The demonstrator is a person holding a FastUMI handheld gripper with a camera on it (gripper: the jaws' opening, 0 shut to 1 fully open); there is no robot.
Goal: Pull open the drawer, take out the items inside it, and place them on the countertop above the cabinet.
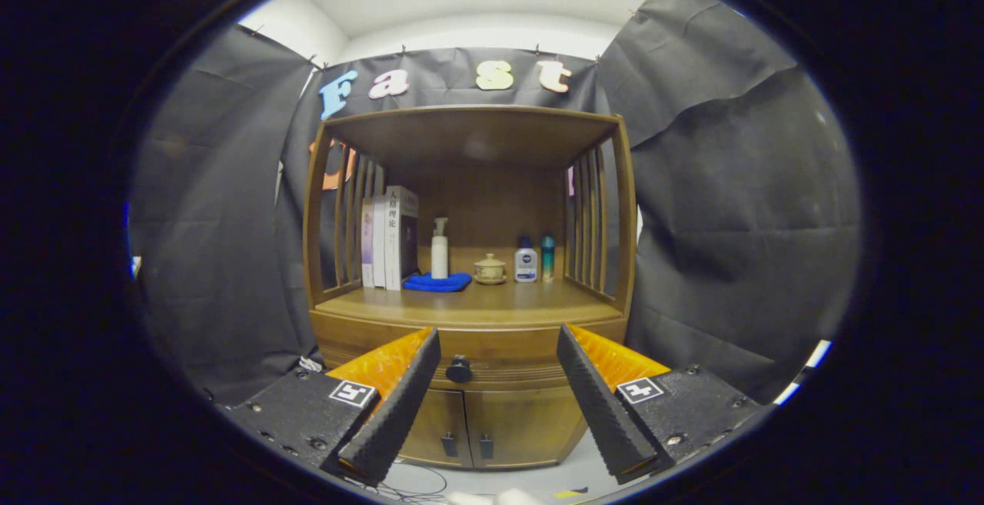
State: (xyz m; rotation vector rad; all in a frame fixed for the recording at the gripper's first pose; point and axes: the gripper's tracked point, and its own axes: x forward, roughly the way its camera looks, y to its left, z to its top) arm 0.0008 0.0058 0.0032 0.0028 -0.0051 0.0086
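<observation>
Black cloth hangs around a wooden cabinet [469,290], whose countertop [477,307] carries books [390,237], a pump bottle [439,250], a blue cloth [437,282], a small lidded cup [490,268] and two bottles [534,259]. Below it, the drawer [500,374] is closed, with a dark round knob [459,370] at its front. The gripper [498,350] is wide open and holds nothing; the knob sits between its fingers, nearer the left one. I think the drawer slides stiffly, and the small hard knob is the place to pinch

The gripper [498,340] hangs wide open before the closed drawer [500,373], its knob [459,370] between the fingers.
</observation>
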